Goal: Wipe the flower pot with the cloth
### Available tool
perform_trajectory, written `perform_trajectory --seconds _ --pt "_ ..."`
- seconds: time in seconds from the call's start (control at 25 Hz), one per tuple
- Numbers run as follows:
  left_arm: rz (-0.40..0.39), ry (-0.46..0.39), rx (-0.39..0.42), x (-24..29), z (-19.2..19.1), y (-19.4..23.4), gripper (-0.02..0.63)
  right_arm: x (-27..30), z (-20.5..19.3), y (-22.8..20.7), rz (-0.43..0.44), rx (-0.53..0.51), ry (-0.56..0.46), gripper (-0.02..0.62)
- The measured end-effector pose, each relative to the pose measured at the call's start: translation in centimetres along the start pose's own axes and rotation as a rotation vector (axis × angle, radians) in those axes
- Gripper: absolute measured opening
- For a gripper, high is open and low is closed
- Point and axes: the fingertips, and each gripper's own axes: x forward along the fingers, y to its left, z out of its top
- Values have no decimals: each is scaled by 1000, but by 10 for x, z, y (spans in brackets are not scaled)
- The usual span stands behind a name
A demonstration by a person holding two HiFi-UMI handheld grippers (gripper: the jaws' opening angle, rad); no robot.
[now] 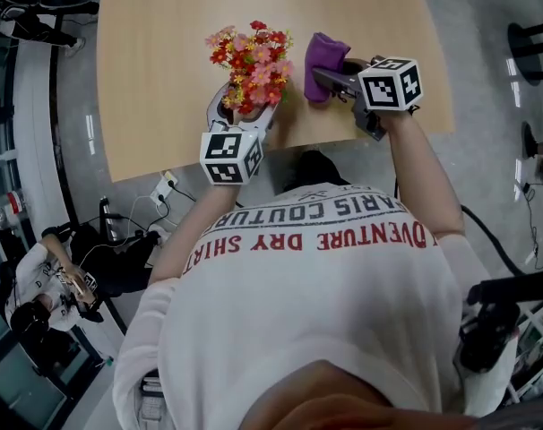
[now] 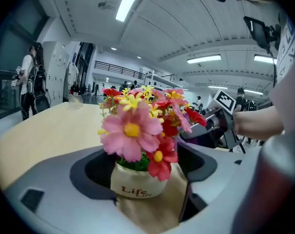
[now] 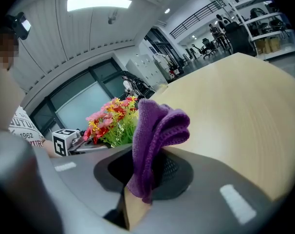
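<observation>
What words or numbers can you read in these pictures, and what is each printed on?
"Life": flower pot, smaller print beneath blurred.
"ARIS COUTUR": person's shirt, upside down, ends hidden.
"DVENTURE DRY SHIRT": same shirt, next line.
"1962": shirt, right gripper view.
Marker cubes: patterns only, no words.

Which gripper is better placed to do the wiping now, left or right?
Right: the right gripper is shut on the cloth, beside the flower pot. The left gripper stands open around the pot, without cloth.

The flower pot [image 2: 138,183] is standing on the table [image 1: 155,79] close to its near edge, with the cloth [image 1: 323,61] sitting just to its right.
</observation>
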Motion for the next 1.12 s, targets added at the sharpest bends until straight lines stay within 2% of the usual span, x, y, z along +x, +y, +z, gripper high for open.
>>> perform_trajectory --seconds 0.2,0.36,0.48,0.6,0.76,1.0,1.12 --pt "101 -12 -65 13 1 9 385 -1 -1 -3 -2 8 -4 66" --pt "120 -7 -59 13 5 18 383 1 1 1 -2 6 -3 66" --pt "94 12 -40 17 3 9 377 -10 0 -6 5 10 -4 66" --pt "19 39 19 20 -8 5 344 -13 -9 -16 25 13 -1 66" --pt "-134 98 152 21 -4 2 342 -21 -5 -20 53 5 22 66" --pt "-419 213 367 22 -7 19 342 -1 -1 -20 109 -7 65 66" --pt "-560 295 444 12 -18 22 342 9 -9 -14 153 -24 96 66"
